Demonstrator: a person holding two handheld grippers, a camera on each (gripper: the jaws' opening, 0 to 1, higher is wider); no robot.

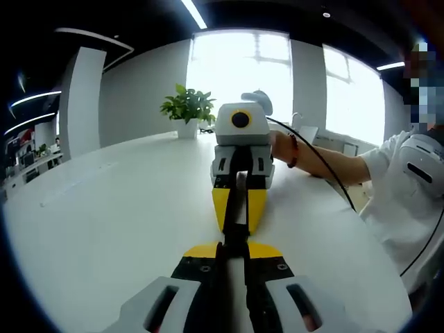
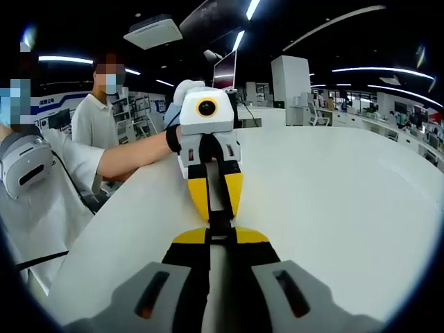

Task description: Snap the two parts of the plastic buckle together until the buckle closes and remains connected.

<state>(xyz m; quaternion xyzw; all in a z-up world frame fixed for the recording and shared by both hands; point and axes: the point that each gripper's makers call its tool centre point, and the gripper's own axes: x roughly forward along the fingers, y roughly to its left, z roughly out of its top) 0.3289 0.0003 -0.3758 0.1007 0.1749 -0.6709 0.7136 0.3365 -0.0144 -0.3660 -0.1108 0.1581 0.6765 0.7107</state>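
Both grippers — left gripper (image 1: 234, 244), right gripper (image 2: 212, 236) — clamp buckle (image 1: 238, 208).

left gripper (image 1: 234, 244) jaws clamping black buckle (image 1: 236, 215) | right gripper (image 1: 239, 208) opposite, apparently gripping too | white table (image 1: 104, 208)

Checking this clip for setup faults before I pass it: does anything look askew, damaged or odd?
Nothing stands out. The left gripper and right gripper meet tip to tip over the white table, jaws closed on a thin black buckle running straight between them. Whether it has latched is too small to tell. A potted plant stands upright.
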